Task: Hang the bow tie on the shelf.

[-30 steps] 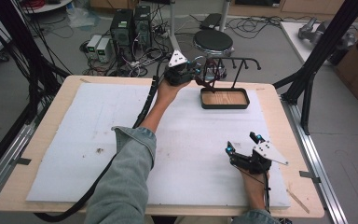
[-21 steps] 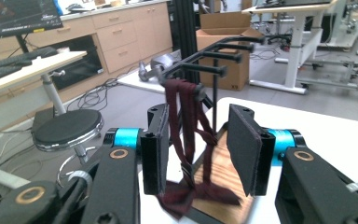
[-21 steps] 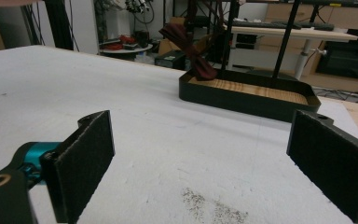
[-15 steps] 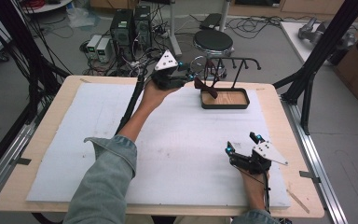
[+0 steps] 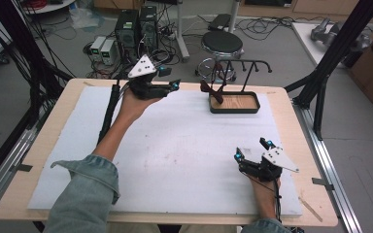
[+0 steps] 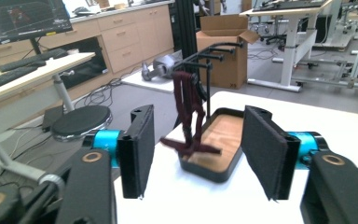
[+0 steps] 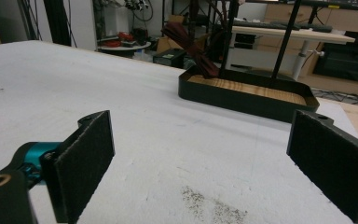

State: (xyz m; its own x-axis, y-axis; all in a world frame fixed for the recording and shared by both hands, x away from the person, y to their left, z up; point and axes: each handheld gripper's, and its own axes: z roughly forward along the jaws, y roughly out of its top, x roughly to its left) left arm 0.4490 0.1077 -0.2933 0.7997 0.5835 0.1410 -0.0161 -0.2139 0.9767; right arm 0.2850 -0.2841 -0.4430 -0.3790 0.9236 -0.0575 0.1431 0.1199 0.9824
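Two grippers sit well apart on my white foam mat (image 5: 175,145). A dark red strap (image 5: 212,90) hangs from the black rack (image 5: 245,65), its end draped over the rim of the wood-floored tray (image 5: 234,103). Nothing stands between my left gripper (image 5: 172,87) and it. That gripper has drawn back left from the tray since a second ago, its jaws just opening, empty. My right gripper (image 5: 252,151) rests low, jaws wide, nothing held.
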